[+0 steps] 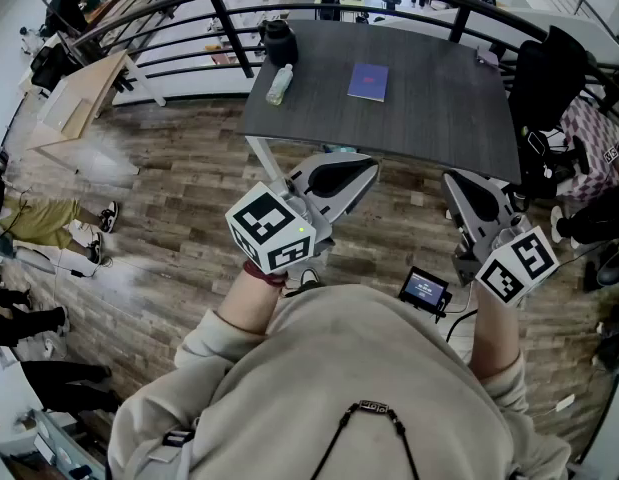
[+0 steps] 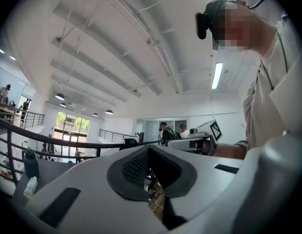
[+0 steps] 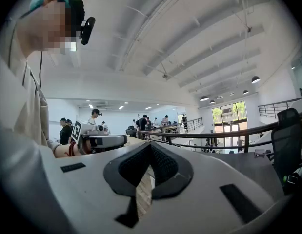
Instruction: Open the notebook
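Observation:
A blue notebook lies closed near the middle of the dark grey table. My left gripper is held level in front of the table's near edge, short of the notebook, with its jaws shut and nothing between them. To its right, my right gripper also stays short of the table, its jaws shut and empty. Each gripper view shows the other gripper beside the person's arm. Neither gripper view shows the notebook.
A clear plastic bottle and a black jug-like object stand at the table's far left. A black railing runs behind the table. A black office chair stands at the right. Wooden floor lies below the grippers.

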Tool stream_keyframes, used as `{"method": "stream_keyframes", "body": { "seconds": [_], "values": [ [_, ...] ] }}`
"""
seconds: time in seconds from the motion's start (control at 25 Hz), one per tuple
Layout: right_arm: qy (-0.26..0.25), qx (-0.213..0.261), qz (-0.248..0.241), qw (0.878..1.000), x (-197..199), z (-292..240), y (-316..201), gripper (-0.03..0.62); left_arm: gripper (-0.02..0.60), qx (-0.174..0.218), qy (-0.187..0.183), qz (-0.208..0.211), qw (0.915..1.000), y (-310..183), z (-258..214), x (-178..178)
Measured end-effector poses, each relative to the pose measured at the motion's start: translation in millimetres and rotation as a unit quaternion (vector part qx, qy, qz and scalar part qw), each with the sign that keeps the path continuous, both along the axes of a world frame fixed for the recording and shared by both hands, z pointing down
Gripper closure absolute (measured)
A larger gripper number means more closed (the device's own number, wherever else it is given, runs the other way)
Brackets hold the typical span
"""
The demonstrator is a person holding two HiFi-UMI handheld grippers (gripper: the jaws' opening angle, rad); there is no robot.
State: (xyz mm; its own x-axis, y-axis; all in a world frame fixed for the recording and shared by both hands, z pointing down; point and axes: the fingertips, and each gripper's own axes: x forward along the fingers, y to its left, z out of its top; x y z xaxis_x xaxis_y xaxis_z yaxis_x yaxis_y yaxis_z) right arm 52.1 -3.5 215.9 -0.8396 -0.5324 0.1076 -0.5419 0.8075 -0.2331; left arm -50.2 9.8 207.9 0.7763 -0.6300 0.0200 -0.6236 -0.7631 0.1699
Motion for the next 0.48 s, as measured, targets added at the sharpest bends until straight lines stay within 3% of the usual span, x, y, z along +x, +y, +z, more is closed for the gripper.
{"method": "stream_keyframes", "body": {
  "seconds": [0.12, 0.28, 0.48],
  "values": [
    [0.004, 0.004, 0.001, 1.0, -1.0, -1.8, -5.8, 0.579, 0.575, 0.003, -0.017, 0.005, 0.9998, -3.6, -1.9, 0.1],
    [0.01, 0.0, -0.006, 1.0, -2.0, -5.7, -8.9, 0.579, 0.575, -0.001, 0.003, 0.008, 1.0, -7.7, -8.8, -5.7],
    [0.003, -0.005, -0.01, 1.0, 8.0, -3.5, -12.7, 0.579, 0.575, 0.032, 0.015, 0.009, 0.9993, -3.3, -20.4, -4.1]
  ]
}}
